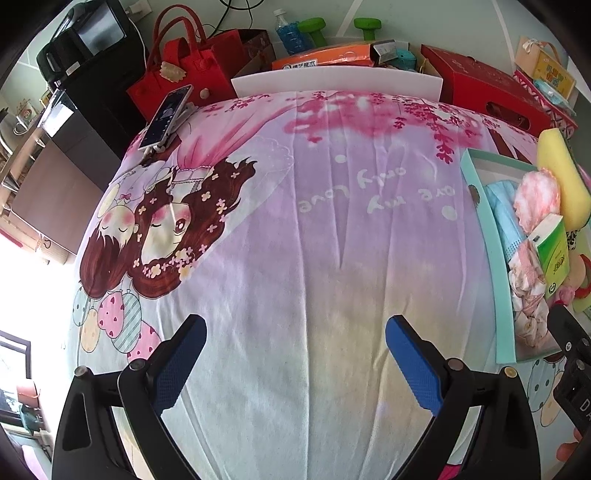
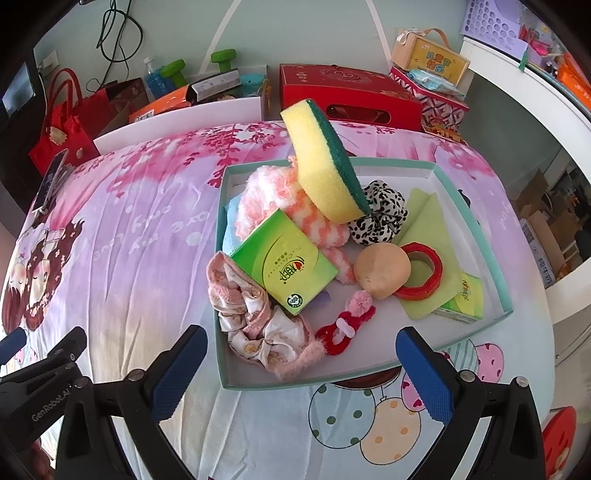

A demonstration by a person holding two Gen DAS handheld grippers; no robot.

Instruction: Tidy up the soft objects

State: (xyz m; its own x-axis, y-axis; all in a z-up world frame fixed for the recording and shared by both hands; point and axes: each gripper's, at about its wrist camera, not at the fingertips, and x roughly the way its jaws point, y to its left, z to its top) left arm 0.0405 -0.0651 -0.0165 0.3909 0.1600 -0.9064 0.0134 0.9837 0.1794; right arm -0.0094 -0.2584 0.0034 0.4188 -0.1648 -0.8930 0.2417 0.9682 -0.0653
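A shallow teal-rimmed box (image 2: 476, 218) lies on the pink cartoon bedsheet (image 2: 140, 236). In it are a yellow-green sponge (image 2: 325, 166) leaning upright, a pink-white fluffy cloth (image 2: 280, 199), a green tissue pack (image 2: 284, 262), a pink patterned cloth (image 2: 251, 314), a black-white scrunchie (image 2: 380, 214), a beige bun-shaped toy (image 2: 380, 269), a red ring (image 2: 424, 273) and a red-pink hair tie (image 2: 347, 321). My right gripper (image 2: 301, 363) is open and empty at the box's near edge. My left gripper (image 1: 295, 354) is open and empty over bare sheet; the box (image 1: 484, 229) is at its right.
A phone on a stand (image 1: 166, 118) sits at the sheet's far left. Behind the bed are a white board (image 1: 336, 81), red bags (image 1: 177, 70), a red gift box (image 2: 347, 92), green dumbbells (image 1: 365, 27) and a water bottle (image 1: 288, 31). A white shelf (image 2: 535, 85) stands at the right.
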